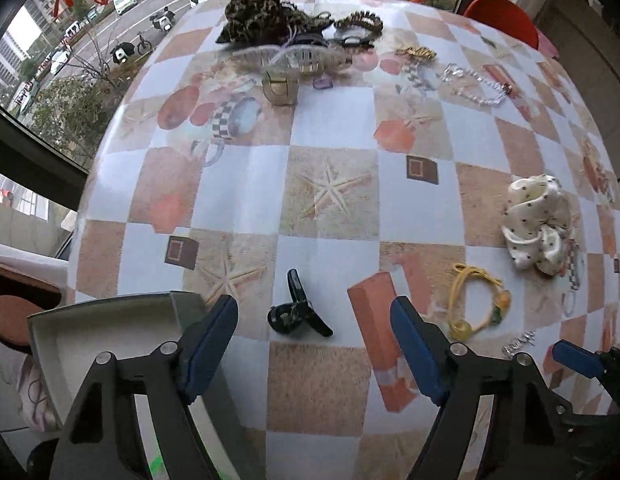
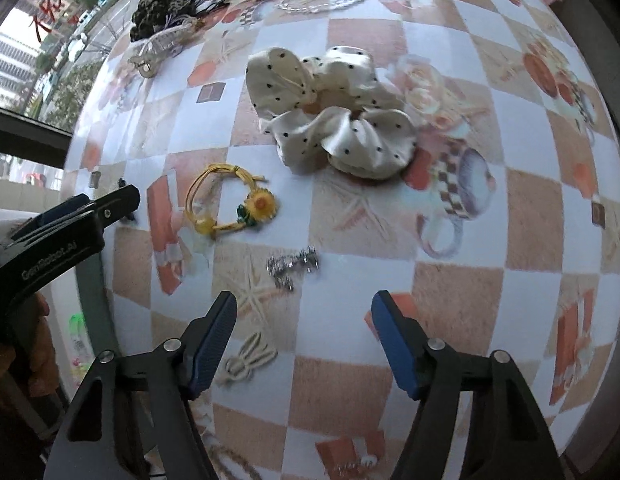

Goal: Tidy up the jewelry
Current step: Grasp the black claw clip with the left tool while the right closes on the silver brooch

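Note:
My left gripper (image 1: 313,340) is open and empty, just short of a small black hair clip (image 1: 296,312) on the checked tablecloth. A grey open box (image 1: 106,332) sits at its left, off the near table edge. My right gripper (image 2: 304,340) is open and empty above the cloth. Ahead of it lie a small silver sparkly piece (image 2: 292,266), a yellow sunflower hair tie (image 2: 234,204), also in the left wrist view (image 1: 475,306), and a white polka-dot scrunchie (image 2: 333,114), also in the left wrist view (image 1: 539,222). A white rabbit-shaped clip (image 2: 248,362) lies by its left finger.
At the far edge lie a leopard scrunchie (image 1: 258,12), a clear claw clip (image 1: 298,58), a brown hair band (image 1: 357,22), a gold clip (image 1: 415,54) and a clear bead chain (image 1: 475,84). A red chair (image 1: 503,16) stands behind the table. A window runs along the left.

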Tool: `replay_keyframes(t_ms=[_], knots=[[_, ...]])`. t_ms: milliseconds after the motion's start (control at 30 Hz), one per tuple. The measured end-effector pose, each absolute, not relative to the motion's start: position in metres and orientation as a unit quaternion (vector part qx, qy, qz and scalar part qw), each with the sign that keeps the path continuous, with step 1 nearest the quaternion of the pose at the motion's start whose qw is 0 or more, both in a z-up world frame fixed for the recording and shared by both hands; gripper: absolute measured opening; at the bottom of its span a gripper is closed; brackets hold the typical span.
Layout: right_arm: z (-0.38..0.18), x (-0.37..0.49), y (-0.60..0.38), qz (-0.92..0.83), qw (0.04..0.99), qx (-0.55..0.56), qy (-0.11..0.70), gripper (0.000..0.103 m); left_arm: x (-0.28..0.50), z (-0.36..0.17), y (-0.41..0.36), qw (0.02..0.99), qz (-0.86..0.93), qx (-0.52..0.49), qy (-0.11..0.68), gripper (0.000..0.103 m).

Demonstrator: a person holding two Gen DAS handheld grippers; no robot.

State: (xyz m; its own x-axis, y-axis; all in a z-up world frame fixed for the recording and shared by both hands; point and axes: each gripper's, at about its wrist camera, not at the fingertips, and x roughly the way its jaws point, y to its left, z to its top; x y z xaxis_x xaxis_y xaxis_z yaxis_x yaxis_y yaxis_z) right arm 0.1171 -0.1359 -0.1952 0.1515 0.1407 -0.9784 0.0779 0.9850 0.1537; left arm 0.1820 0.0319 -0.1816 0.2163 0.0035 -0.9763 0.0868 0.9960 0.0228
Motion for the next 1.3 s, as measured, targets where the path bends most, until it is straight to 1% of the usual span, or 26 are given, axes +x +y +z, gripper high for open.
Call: replay_keyframes(t_ms=[100, 233, 333, 367, 400, 433, 467, 500, 533, 600, 767, 1067, 1300], knots=[[-0.202, 0.121, -0.129, 0.013, 0.755, 0.064, 0.652, 0.066, 0.186, -0.192, 0.033, 0.771, -0.019, 0.031, 0.636, 0.083], [-0.203, 0.120, -0.115, 0.001, 0.764, 0.024, 0.645, 0.064, 0.189, -0.201, 0.037, 0.763, -0.010, 0.020, 0.646, 0.083], [-0.205, 0.119, -0.109, -0.013, 0.767, -0.004, 0.641, 0.057, 0.188, -0.203, 0.037, 0.763, -0.015, 0.014, 0.646, 0.078], [-0.205, 0.118, -0.107, -0.016, 0.769, -0.013, 0.639, 0.051, 0.187, -0.203, 0.035, 0.764, -0.018, 0.016, 0.645, 0.072], [-0.205, 0.118, -0.105, -0.015, 0.771, -0.017, 0.636, 0.044, 0.186, -0.202, 0.034, 0.765, -0.022, 0.018, 0.643, 0.069], [-0.204, 0.118, -0.103, -0.012, 0.772, -0.021, 0.635, 0.042, 0.186, -0.201, 0.032, 0.766, -0.025, 0.021, 0.641, 0.063], [-0.204, 0.118, -0.101, -0.009, 0.773, -0.025, 0.634, 0.035, 0.185, -0.202, 0.029, 0.767, -0.028, 0.024, 0.641, 0.057], [-0.204, 0.118, -0.099, -0.007, 0.774, -0.028, 0.633, 0.028, 0.184, -0.201, 0.027, 0.768, -0.032, 0.025, 0.640, 0.053], [-0.204, 0.118, -0.098, -0.005, 0.774, -0.028, 0.633, 0.024, 0.183, -0.200, 0.026, 0.768, -0.036, 0.025, 0.639, 0.043], [-0.204, 0.119, -0.099, -0.007, 0.774, -0.024, 0.632, 0.007, 0.182, -0.199, 0.024, 0.769, -0.040, 0.024, 0.637, 0.042], [-0.202, 0.119, -0.109, -0.004, 0.775, 0.001, 0.632, 0.001, 0.174, -0.198, 0.024, 0.771, -0.048, 0.018, 0.635, 0.042], [-0.185, 0.108, -0.134, 0.022, 0.777, 0.066, 0.626, 0.001, 0.137, -0.165, 0.023, 0.785, -0.081, -0.001, 0.615, 0.042], [-0.168, 0.094, -0.148, 0.034, 0.777, 0.101, 0.620, 0.001, 0.129, -0.140, 0.026, 0.793, -0.099, -0.012, 0.601, 0.042]])
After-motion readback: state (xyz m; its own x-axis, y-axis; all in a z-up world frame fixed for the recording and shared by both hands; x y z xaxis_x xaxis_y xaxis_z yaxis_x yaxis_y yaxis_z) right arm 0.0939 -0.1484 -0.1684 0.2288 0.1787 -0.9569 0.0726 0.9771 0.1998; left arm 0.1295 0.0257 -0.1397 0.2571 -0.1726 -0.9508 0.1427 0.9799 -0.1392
